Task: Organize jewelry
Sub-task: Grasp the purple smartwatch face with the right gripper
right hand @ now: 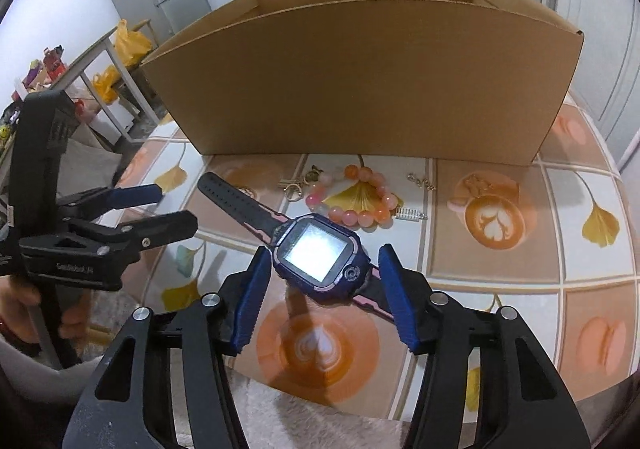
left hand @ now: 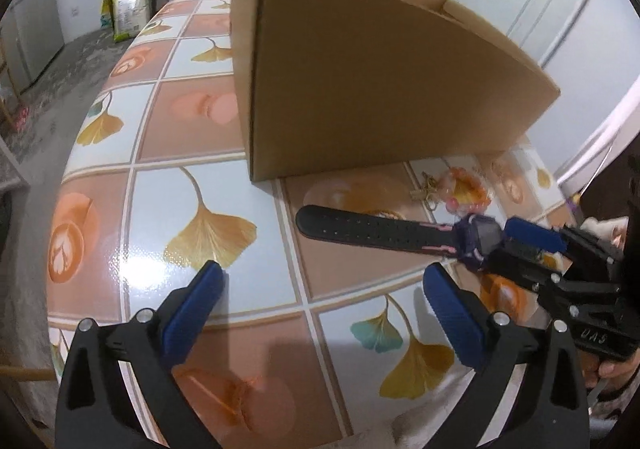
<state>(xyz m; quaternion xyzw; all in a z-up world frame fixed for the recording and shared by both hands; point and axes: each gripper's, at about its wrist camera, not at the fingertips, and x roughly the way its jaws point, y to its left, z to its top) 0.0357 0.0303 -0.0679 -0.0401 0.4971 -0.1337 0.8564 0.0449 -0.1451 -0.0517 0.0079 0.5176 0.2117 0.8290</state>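
Observation:
A purple smartwatch [right hand: 320, 255] with a black and pink strap is held off the table, its strap sticking out to the left. My right gripper [right hand: 322, 291] is shut on the watch's body; it also shows in the left wrist view [left hand: 494, 249]. My left gripper [left hand: 320, 299] is open and empty, low over the table, left of the watch [left hand: 478, 239]. A pink and orange bead bracelet [right hand: 356, 195] lies on the table in front of a large open cardboard box [right hand: 360, 77]. Small gold pieces [right hand: 298, 181] and a chain [right hand: 420, 181] lie beside it.
The table [left hand: 160, 209] has a glossy tiled cloth with ginkgo leaves and coffee cups. The box [left hand: 380, 81] stands in its middle and blocks the view behind. A small silver clip [right hand: 412, 214] lies by the bracelet. A fridge and cluttered shelf stand at the back left.

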